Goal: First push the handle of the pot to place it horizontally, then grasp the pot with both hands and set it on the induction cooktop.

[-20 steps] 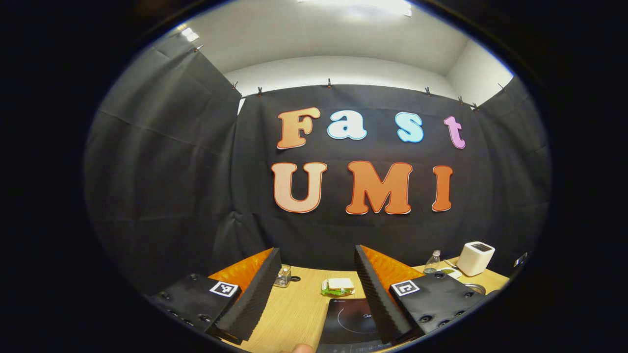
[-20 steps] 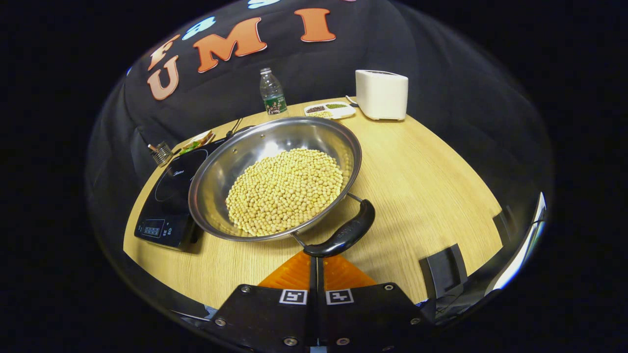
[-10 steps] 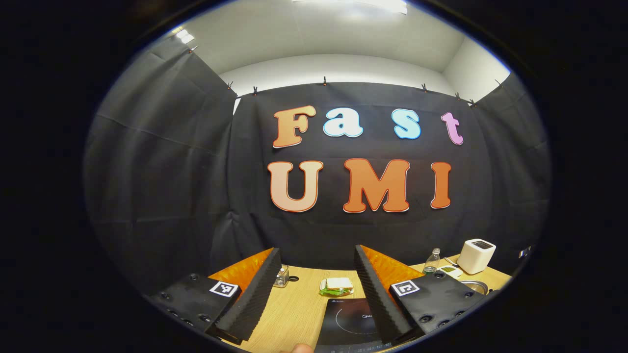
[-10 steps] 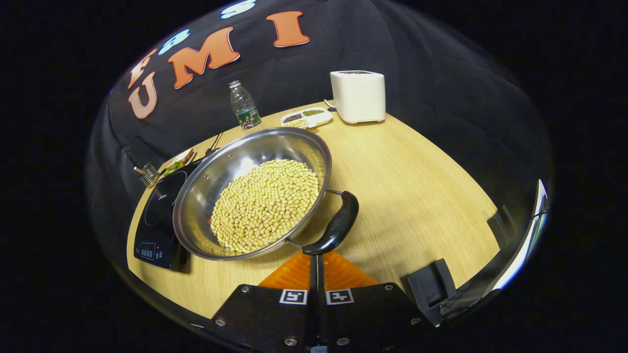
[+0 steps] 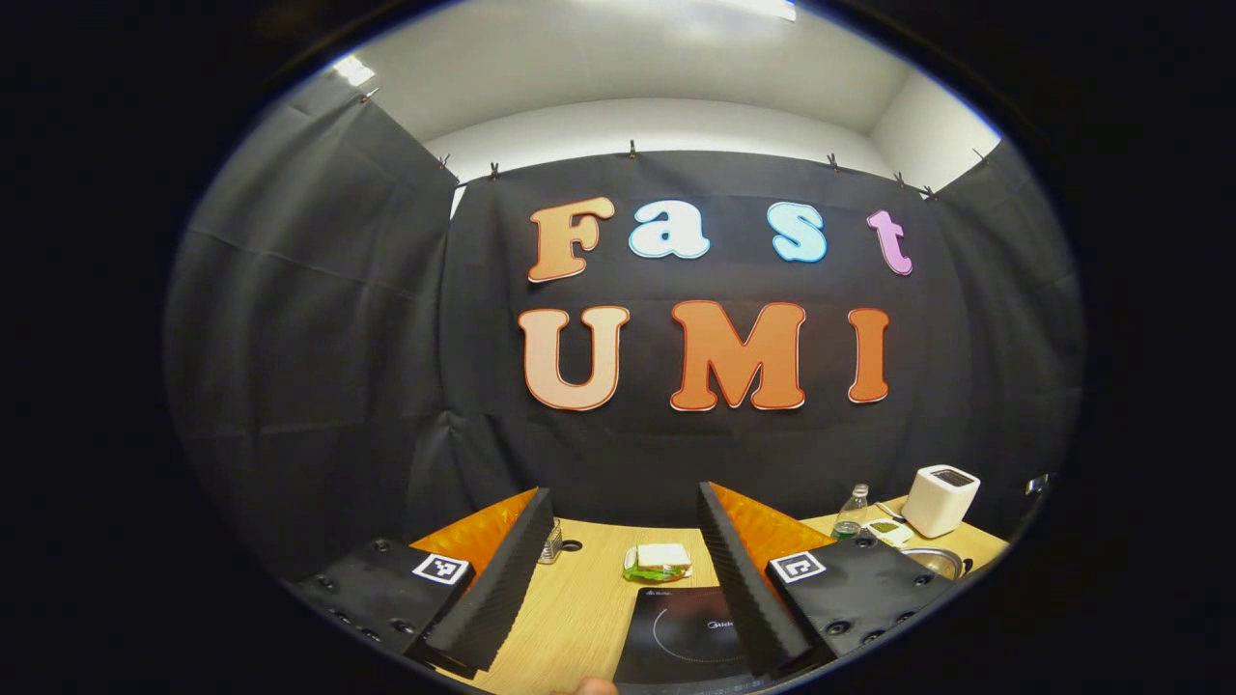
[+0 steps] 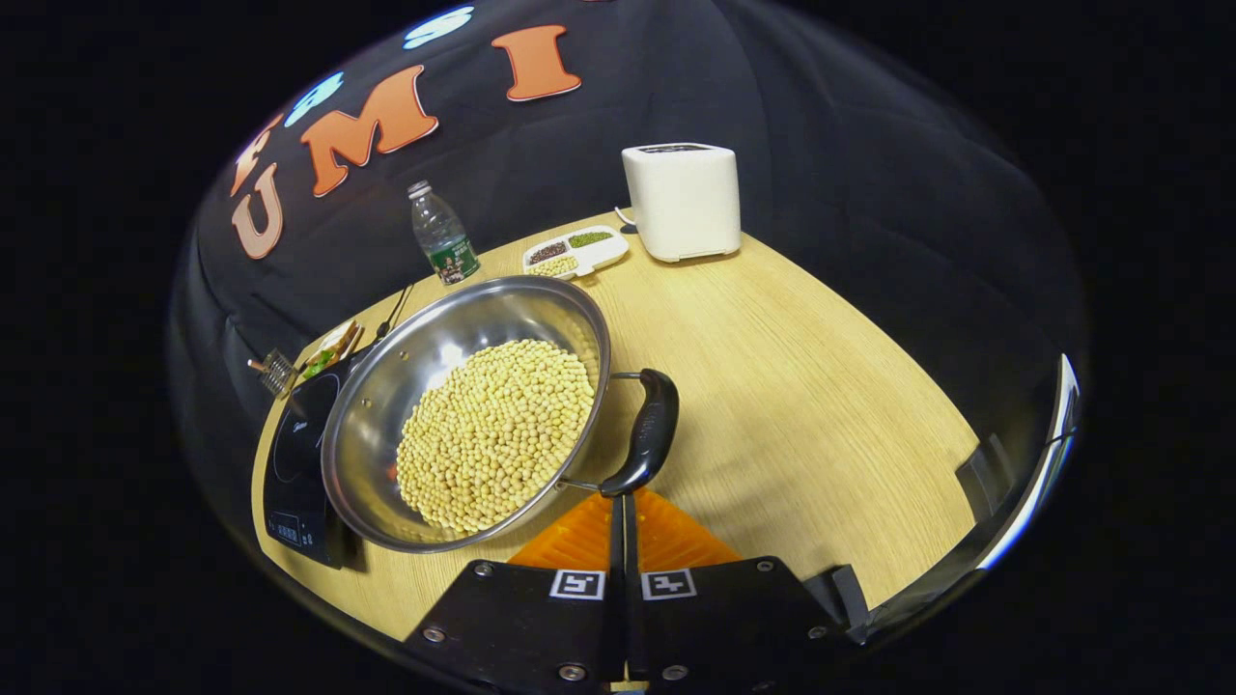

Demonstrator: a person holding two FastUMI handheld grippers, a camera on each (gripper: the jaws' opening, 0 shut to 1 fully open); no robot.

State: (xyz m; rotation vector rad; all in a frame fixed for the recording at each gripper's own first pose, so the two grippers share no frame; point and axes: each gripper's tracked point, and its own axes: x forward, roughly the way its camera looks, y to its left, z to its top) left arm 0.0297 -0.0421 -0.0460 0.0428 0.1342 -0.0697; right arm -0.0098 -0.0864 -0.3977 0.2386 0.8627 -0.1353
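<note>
Two fingers of the right gripper [image 6: 620,502], pressed together, touch the near tip of the handle [image 6: 645,434], which runs away from them beside the pot [image 6: 463,405] on the worktop [image 6: 792,386]. Farther left, the left gripper [image 5: 618,579], fingers apart, hovers over the cooktop [image 5: 681,642].

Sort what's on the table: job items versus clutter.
Job: pot of beans, its handle, induction cooktop, right tongs closed at the handle, left tongs open.
Clutter: water bottle, white appliance, divided tray, sandwich.
</note>
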